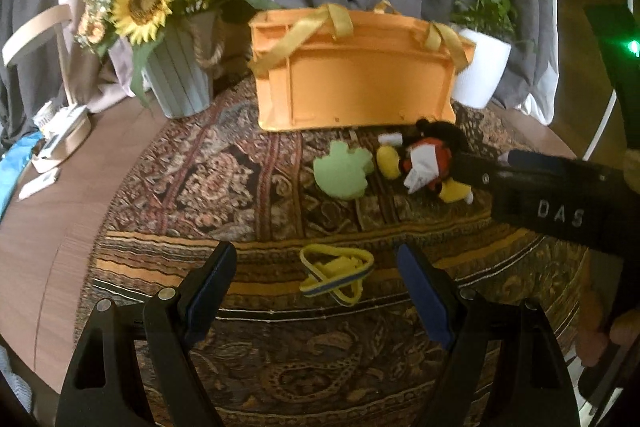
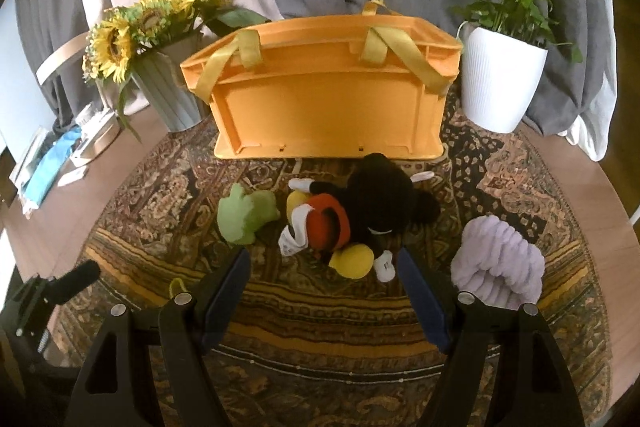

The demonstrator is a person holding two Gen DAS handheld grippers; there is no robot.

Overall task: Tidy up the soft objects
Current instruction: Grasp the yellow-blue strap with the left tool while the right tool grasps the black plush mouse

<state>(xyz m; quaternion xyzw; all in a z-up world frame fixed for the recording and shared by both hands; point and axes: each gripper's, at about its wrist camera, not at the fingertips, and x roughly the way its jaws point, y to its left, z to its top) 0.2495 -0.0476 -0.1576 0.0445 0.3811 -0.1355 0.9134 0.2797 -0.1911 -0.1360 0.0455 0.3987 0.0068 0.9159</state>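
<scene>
An orange crate (image 1: 352, 87) with yellow strap handles stands at the back of the patterned cloth; it also shows in the right wrist view (image 2: 328, 107). A Mickey Mouse plush (image 2: 352, 219) lies in front of it, also in the left wrist view (image 1: 428, 159). A green soft toy (image 1: 342, 169) (image 2: 244, 215) lies to its left. A yellow strap item (image 1: 338, 273) lies between the fingers of my open, empty left gripper (image 1: 316, 279). A lilac fluffy item (image 2: 500, 263) lies right of my open, empty right gripper (image 2: 324, 291), which hovers just before the plush.
A grey pot of sunflowers (image 1: 180, 79) stands left of the crate and a white potted plant (image 2: 500, 83) right of it. Grey and pink cloth hangs behind. Boxes and a blue item (image 1: 16, 163) lie on the wooden table at far left.
</scene>
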